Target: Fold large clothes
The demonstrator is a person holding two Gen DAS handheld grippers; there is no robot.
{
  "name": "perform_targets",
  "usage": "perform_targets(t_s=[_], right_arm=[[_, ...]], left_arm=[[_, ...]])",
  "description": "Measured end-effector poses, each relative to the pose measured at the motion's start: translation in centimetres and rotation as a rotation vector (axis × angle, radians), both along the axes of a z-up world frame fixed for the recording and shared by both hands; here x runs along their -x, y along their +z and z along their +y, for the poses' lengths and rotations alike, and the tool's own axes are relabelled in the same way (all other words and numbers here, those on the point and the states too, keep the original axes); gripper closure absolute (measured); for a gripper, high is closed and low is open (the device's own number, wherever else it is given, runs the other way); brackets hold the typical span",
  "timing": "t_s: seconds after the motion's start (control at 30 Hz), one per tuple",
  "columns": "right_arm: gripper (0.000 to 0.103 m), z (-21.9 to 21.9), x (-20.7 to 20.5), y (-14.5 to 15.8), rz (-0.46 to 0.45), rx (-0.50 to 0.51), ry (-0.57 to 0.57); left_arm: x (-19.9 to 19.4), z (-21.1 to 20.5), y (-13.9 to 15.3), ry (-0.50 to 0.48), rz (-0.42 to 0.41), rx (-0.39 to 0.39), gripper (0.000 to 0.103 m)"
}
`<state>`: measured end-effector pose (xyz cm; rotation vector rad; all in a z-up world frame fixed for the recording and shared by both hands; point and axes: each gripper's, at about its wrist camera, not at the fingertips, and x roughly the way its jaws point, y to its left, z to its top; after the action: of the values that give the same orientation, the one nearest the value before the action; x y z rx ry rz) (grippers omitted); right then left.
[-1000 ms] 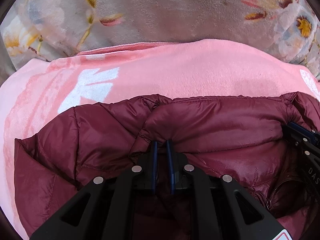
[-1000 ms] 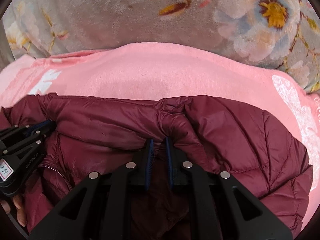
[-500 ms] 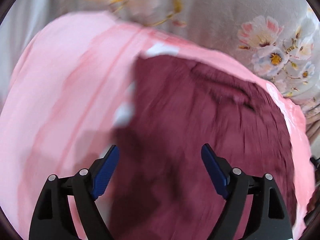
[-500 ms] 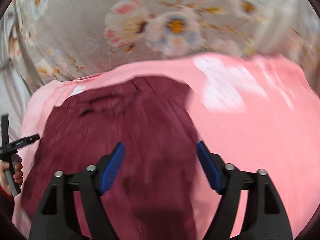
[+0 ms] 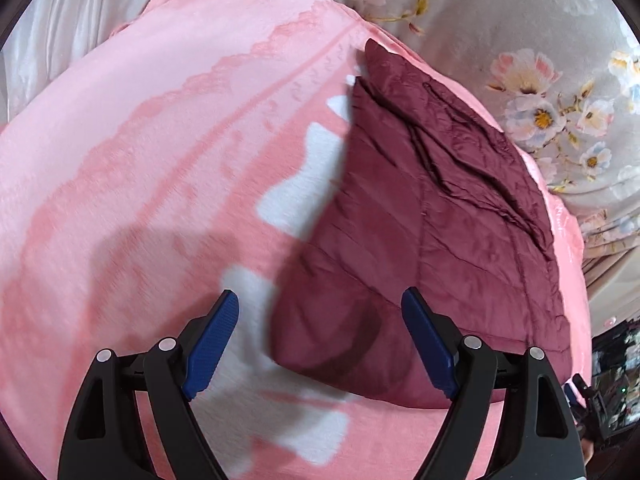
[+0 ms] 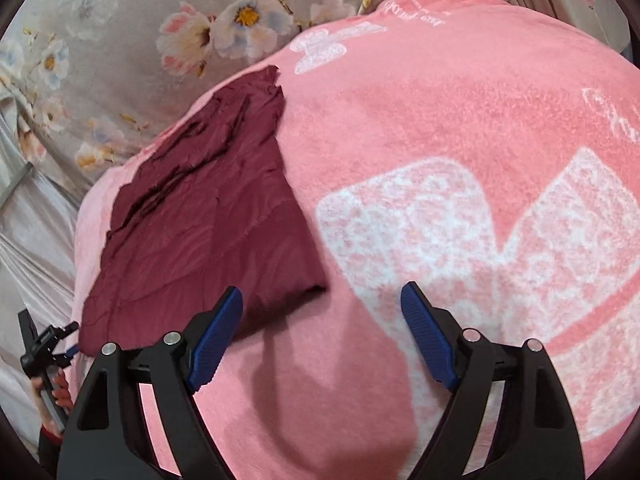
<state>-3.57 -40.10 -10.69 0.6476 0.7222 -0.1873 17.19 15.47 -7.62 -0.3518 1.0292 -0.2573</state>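
Note:
A dark maroon quilted jacket [image 5: 432, 216] lies folded flat on a pink blanket [image 5: 160, 152]. My left gripper [image 5: 320, 344] is open and empty, held above the jacket's near left corner. In the right wrist view the jacket [image 6: 208, 220] lies to the left. My right gripper [image 6: 322, 340] is open and empty above the pink blanket [image 6: 440, 120], just right of the jacket's near corner. The left gripper also shows small at the left edge of the right wrist view [image 6: 44, 344], in a hand.
A grey floral bedspread [image 5: 540, 60] lies beyond the blanket and also shows in the right wrist view [image 6: 140, 40]. Pale sheets [image 5: 60, 20] lie at the far left. Dark clutter [image 5: 612, 392] sits off the bed's right edge.
Both grippers were shut on the jacket's folded edge a second ago. They have let go, opened wide and pulled back and up; the jacket now lies flat.

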Motion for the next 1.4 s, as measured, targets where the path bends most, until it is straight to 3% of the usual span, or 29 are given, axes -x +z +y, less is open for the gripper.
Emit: perform_targets(t_s=[0.07, 0.13, 0.2, 0.23, 0.27, 0.3, 0.33, 0.4, 0.43, 0.63, 0.73, 0.9, 1.03, 1.1, 1.2, 1.4], right_arm=[[0.024, 0.3, -0.6, -0.1, -0.031, -0.045, 0.001], [0.025, 0.7, -1.3, -0.2, -0.041, -0.059, -0.002], [0.039, 1.2, -2.1, -0.2, -0.051, -0.08, 0.014], [0.041, 1.5, -2.5, -0.3, -0.05, -0.091, 0.018], [0.05, 1.7, -2.8, -0.3, -0.048, -0.095, 0.018], [0.071, 1.8, -3.0, -0.3, -0.048, -0.096, 0.02], [0.081, 2.0, -3.3, -0.4, -0.041, -0.104, 0.026], [0.096, 2.0, -2.9, 0.0, -0.063, -0.123, 0.008], [0.097, 2.2, -2.5, 0.4, -0.08, -0.125, 0.007], [0.1, 3.9, 2.5, 5.3, -0.178, -0.008, 0.031], [0.1, 4.7, 7.5, 7.8, -0.228, 0.048, 0.041], [0.1, 5.8, 17.8, 13.7, -0.403, 0.111, 0.035], [0.1, 7.3, 22.2, 18.5, -0.503, 0.193, 0.026], [0.1, 7.4, 22.5, 20.5, -0.554, 0.216, 0.02], [0.1, 6.3, 20.2, 21.7, -0.586, 0.19, 0.03], [0.1, 3.4, 9.6, 18.6, -0.466, 0.124, -0.013]], left_arm=[[0.2, -0.6, -0.3, -0.007, 0.003, 0.046, 0.024], [0.3, -1.2, -0.3, 0.018, -0.005, 0.04, 0.028], [0.3, -1.8, -0.3, 0.023, -0.002, 0.033, 0.046], [0.3, -1.9, -0.3, 0.028, 0.003, 0.029, 0.06], [0.4, -1.9, -0.4, 0.034, 0.009, 0.026, 0.072], [0.4, -1.8, -0.4, 0.032, 0.015, 0.037, 0.078], [0.5, -1.7, -0.3, 0.031, 0.017, 0.059, 0.087], [0.8, -1.6, 0.2, 0.028, 0.013, 0.066, 0.094], [1.0, -1.5, 0.6, 0.025, 0.006, 0.072, 0.096], [4.7, -0.7, 4.6, -0.025, -0.069, 0.103, 0.1], [9.3, 0.5, 7.4, -0.073, -0.132, 0.097, 0.1], [18.2, 4.0, 12.5, -0.128, -0.221, 0.173, 0.1], [22.5, 4.7, 17.2, -0.131, -0.318, 0.179, 0.1], [23.2, 4.4, 19.6, -0.121, -0.386, 0.159, 0.1], [21.5, 3.7, 21.0, -0.102, -0.425, 0.12, 0.099], [11.3, -0.9, 18.5, -0.074, -0.344, 0.017, 0.098]])
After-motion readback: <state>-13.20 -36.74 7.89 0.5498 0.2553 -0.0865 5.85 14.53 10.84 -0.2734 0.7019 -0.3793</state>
